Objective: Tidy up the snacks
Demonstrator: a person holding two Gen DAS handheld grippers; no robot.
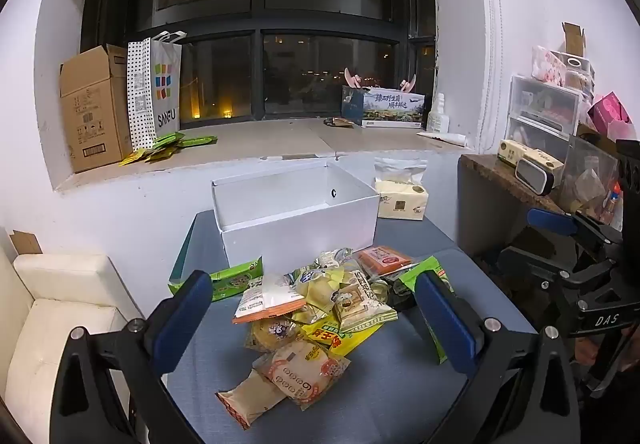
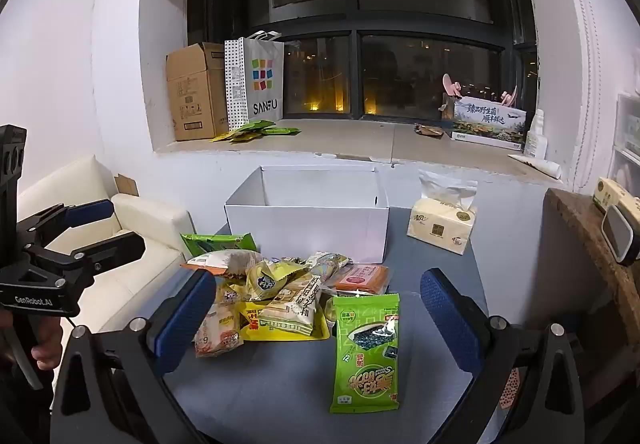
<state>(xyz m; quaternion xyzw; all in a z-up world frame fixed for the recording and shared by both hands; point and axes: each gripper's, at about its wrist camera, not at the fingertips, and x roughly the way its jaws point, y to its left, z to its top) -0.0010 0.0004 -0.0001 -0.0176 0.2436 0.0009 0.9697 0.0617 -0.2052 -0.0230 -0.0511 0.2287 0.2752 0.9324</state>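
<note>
Both tongs, left tongs [image 1: 316,318] and right tongs [image 2: 320,314], spread wide, empty, above heaped snack packets [image 1: 316,308] (white box [image 1: 296,211] behind) on grey surface [image 2: 280,396].

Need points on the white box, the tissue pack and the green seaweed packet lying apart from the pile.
white box [image 2: 316,228], right wrist view, on its front wall.
tissue pack [image 2: 440,230], right wrist view, on its front face.
green seaweed packet [image 2: 366,352], right wrist view, middle of its printed front.
</note>
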